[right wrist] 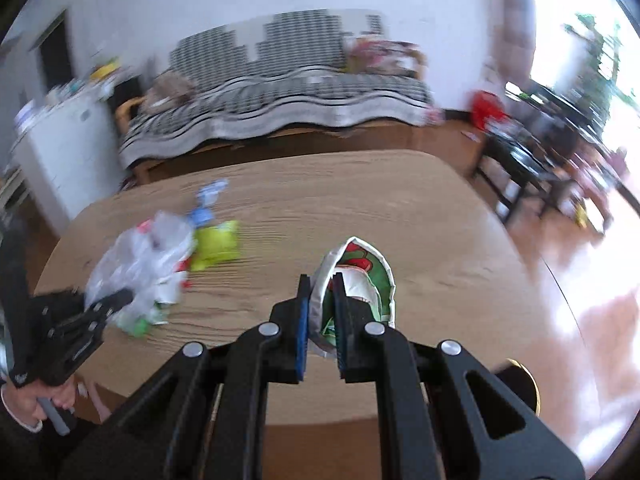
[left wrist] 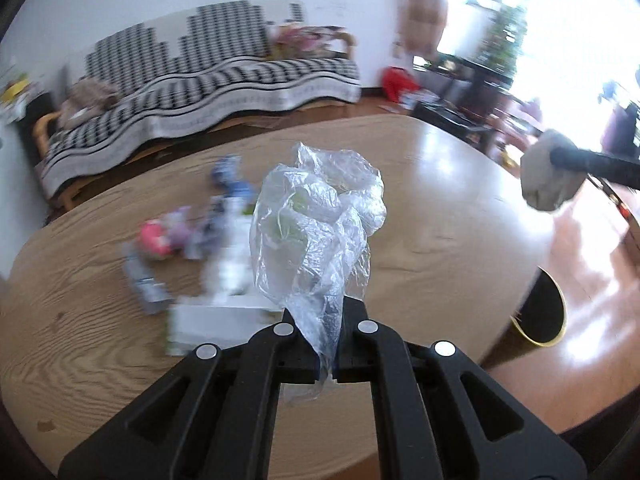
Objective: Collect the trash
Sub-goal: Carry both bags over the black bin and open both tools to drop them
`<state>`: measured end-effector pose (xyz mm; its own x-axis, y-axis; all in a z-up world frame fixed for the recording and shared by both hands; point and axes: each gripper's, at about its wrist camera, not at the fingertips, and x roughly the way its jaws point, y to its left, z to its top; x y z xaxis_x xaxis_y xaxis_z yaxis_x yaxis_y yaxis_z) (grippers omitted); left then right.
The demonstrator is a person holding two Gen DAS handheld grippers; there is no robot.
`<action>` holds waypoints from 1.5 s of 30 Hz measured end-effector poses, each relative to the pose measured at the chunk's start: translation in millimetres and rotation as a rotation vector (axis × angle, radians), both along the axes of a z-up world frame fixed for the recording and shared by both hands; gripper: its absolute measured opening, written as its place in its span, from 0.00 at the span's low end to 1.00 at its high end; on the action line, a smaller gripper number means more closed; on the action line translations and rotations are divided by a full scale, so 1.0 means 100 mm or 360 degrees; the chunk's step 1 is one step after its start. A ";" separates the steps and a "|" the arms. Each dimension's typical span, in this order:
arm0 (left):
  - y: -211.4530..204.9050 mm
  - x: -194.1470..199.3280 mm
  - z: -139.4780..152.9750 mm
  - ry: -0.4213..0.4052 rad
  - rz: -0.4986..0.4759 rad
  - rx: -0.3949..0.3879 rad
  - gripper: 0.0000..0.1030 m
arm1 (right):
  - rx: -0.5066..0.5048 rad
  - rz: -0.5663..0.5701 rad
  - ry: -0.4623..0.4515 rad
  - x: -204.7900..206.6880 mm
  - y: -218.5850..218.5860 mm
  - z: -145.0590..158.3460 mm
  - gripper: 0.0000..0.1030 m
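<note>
Item 1. My left gripper (left wrist: 326,344): jaws nearly closed, pinching the neck of a crumpled clear plastic bag (left wrist: 316,224). The bag's bulk stands ahead of and above the tips; a short tail pokes out behind them. Held by the neck, I judge, so the loose film stays bunched in transit.

Item 2. My right gripper (right wrist: 320,320): jaws narrow, clamped on a folded wrapper (right wrist: 360,276), white outside, green and red print inside. One fold lies between the blue pads (right wrist: 303,328); the rest curls forward around the right-hand jaw.

Item 3. Wooden table (left wrist: 440,240): below and ahead of both sets of jaws. Both items are clear of its surface.

Item 4. Remaining litter (left wrist: 192,248): blurred heap ahead and left of my left jaws, on the tabletop; individual pieces unclear, not yet collected.

Item 5. Dark, yellow-rimmed bin (left wrist: 548,308): off the table's edge, right of my left jaws. Probable destination for both pieces.
</note>
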<state>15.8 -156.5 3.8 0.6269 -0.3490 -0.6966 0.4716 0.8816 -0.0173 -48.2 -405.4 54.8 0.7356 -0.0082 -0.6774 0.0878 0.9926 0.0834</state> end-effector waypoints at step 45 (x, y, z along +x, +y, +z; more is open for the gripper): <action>-4.14 -0.80 -1.31 0.0602 -0.0831 0.0043 0.02 | 0.0607 -0.1063 0.0414 -1.24 -3.08 -1.33 0.11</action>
<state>-64.3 -570.1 -126.9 0.0886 -0.5211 -0.8489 0.8044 0.5400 -0.2476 -172.4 -712.9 -78.1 0.4760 -0.1237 -0.8707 0.7148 0.6312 0.3011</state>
